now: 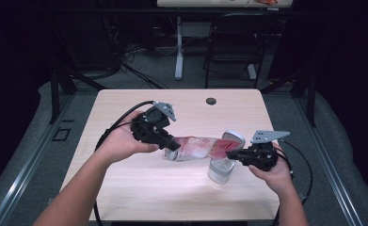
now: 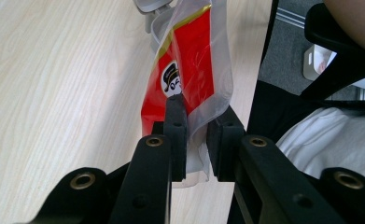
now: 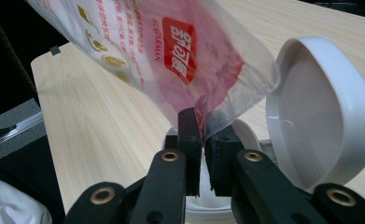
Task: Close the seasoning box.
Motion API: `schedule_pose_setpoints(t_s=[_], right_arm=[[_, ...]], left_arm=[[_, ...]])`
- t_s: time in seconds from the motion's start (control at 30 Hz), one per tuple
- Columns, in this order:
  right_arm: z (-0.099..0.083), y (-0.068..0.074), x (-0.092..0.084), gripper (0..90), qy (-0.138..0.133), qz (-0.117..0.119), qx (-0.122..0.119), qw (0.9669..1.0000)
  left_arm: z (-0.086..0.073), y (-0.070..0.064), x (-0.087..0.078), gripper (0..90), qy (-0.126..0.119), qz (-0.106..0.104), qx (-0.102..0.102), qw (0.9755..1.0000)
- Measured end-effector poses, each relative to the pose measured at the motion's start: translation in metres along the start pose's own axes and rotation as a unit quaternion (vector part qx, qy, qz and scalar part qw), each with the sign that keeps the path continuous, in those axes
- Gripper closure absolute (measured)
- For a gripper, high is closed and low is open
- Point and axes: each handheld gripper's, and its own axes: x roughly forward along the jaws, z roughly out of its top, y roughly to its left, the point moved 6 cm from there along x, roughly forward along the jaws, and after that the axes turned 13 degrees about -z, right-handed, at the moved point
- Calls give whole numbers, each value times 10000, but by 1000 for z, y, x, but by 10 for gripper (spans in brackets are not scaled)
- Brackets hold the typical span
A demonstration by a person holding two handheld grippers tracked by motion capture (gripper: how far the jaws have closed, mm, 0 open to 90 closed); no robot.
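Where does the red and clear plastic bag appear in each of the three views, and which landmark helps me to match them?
High view: the plastic bag stretches level at centre, between the left gripper and right gripper.
Left gripper view: the bag rises from the jaws, upper centre.
Right gripper view: the bag spreads from the jaws toward the upper left.
Shared landmark: the white hinged lid of the container under the bag's far end.

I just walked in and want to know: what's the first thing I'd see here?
A red and clear plastic bag stretched in the air between two black grippers, the left gripper and the right gripper, over the wooden table. Under its right end stands a clear container with its white lid flipped open.
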Motion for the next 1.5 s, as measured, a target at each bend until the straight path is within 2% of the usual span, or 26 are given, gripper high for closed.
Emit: schedule_pose_setpoints(t_s=[0.53, 1.5], right_arm=[[-1, 0, -1, 854, 2, 23, 5, 10000], [-1, 2, -3, 850, 0, -11, 16, 10000]], left_arm=[[2, 0, 0, 798, -29, -58, -4, 10000], [2, -3, 0, 799, -53, -20, 2, 10000]])
